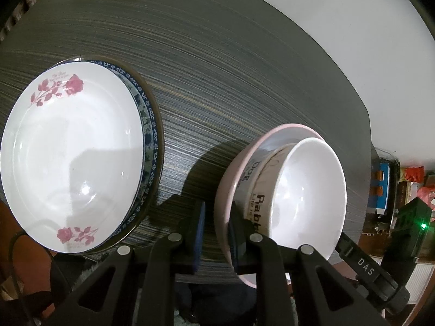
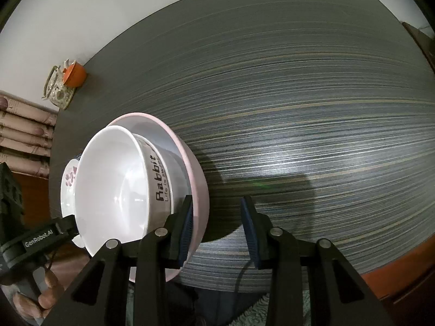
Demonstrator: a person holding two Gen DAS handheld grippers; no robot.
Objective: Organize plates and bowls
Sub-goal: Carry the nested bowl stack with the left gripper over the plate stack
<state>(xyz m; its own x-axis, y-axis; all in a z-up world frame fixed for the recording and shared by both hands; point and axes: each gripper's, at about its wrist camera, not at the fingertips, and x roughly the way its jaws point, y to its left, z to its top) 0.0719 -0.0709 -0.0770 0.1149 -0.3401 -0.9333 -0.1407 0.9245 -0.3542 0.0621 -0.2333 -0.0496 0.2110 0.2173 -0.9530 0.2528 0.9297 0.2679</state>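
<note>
bowls are stacked: white rabbit bowl [image 1: 307, 193] nested in a grey bowl [image 1: 248, 174], both inside a pink bowl [image 1: 225, 190], all on the striped dark table [image 1: 244, 81] near its front edge.

left gripper [image 1: 214, 237]: jaws apart, holding nothing. right finger pad [image 1: 233, 240] sits inside the pink bowl rim, between its wall and the nested bowls; left pad [image 1: 197, 233] is outside the bowl over bare table. contact with the rim can't be confirmed. further left of this gripper, a plate stack: white plate with pink roses [image 1: 70, 157] on top of a blue-patterned plate [image 1: 152, 125], a darker rim showing under that.

right gripper [image 2: 218, 229]: jaws wide apart, empty. left pad [image 2: 186, 229] is right beside the pink bowl's [image 2: 199, 190] outer wall, touching or nearly, can't tell. right pad [image 2: 251, 231] is over bare table [image 2: 299, 108]. rabbit bowl [image 2: 108, 190] is to its left, rose plate [image 2: 68, 187] partly hidden behind it.

other gripper body, labelled genrobot.ai [image 2: 38, 237], shows at far left of the right wrist view, a hand [image 2: 35, 296] under it.

far back left corner of the table from the right gripper: an orange cup [image 2: 74, 75] by a patterned ceramic piece [image 2: 57, 91].
</note>
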